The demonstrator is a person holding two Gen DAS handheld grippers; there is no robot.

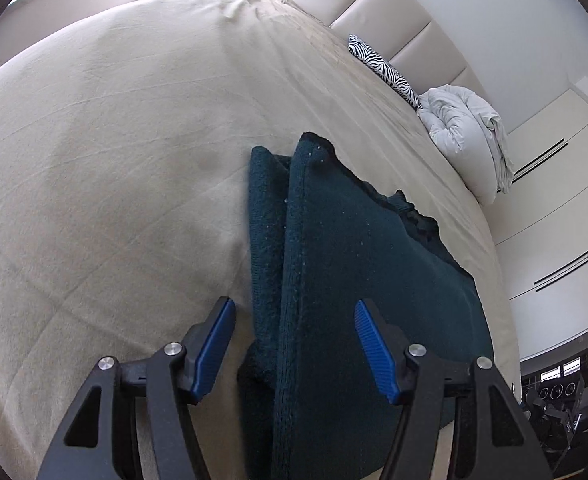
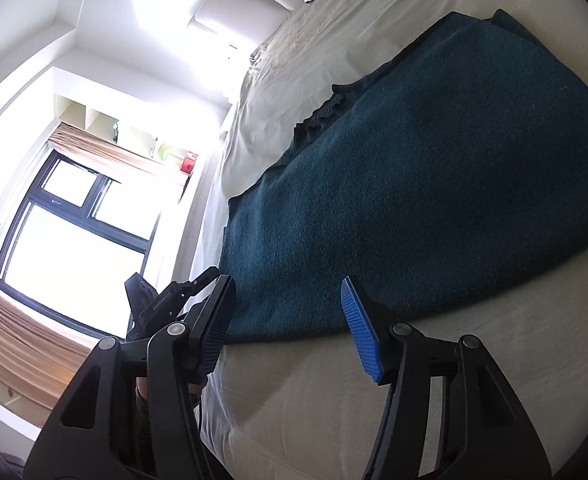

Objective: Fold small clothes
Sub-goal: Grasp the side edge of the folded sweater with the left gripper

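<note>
Your left gripper point(image 1: 294, 308) parted over the folded teal sweater point(image 1: 358, 264), your right gripper point(image 2: 287, 286) parted too, both holding nothing, beige bed point(image 1: 113, 140) beneath.

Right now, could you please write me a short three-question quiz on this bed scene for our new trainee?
1. True or false: the dark teal garment lies on the beige bed sheet.
2. Which item sits nearest the padded headboard? A) a zebra-print pillow B) a red suitcase C) a laptop
3. In a few words: how do the jaws of the left gripper and the right gripper stand?

Key
1. True.
2. A, the zebra-print pillow, beside the white bundled duvet.
3. Both open, gripping nothing; garment cloth lies between the left jaws, unpinched.
</note>
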